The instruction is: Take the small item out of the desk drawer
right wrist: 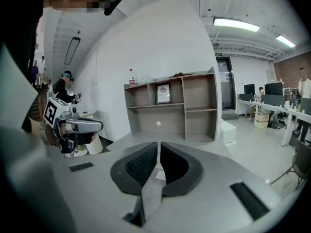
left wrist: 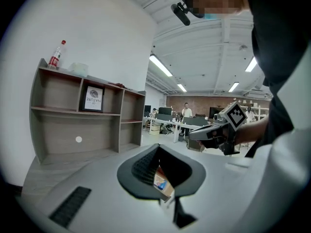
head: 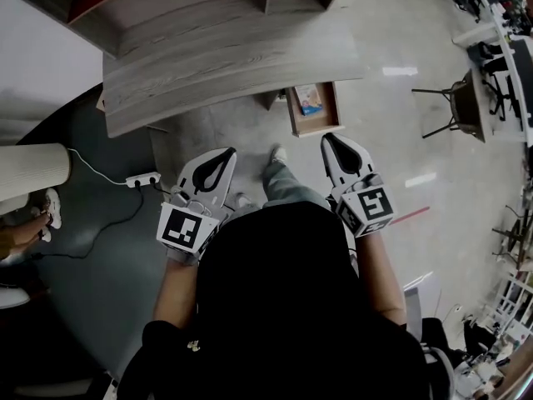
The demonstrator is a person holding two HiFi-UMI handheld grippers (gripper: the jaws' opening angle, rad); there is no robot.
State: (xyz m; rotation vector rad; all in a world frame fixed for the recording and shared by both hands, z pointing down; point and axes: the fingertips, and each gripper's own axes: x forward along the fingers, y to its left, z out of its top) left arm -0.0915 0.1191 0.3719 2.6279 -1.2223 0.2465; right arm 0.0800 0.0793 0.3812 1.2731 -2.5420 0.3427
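The left claw (head: 226, 153) and right claw (head: 331, 139) are hanging shut, empty, before the desk (head: 208, 65). Its drawer (head: 293, 113) is sitting open, showing an item (head: 311, 100).

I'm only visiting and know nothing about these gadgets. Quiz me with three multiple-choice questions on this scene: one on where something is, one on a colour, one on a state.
1. Where does the small item lie?
A) in the drawer
B) on the desktop
C) in the left gripper

2. What colour is the power strip on the floor?
A) red
B) white
C) green

3. How is the right gripper?
A) wide open
B) shut on a bottle
C) shut, empty

Answers:
1 A: the item shows inside the pulled-out drawer.
2 B: the strip is a white block against the dark floor.
3 C: its jaws meet with nothing between them.
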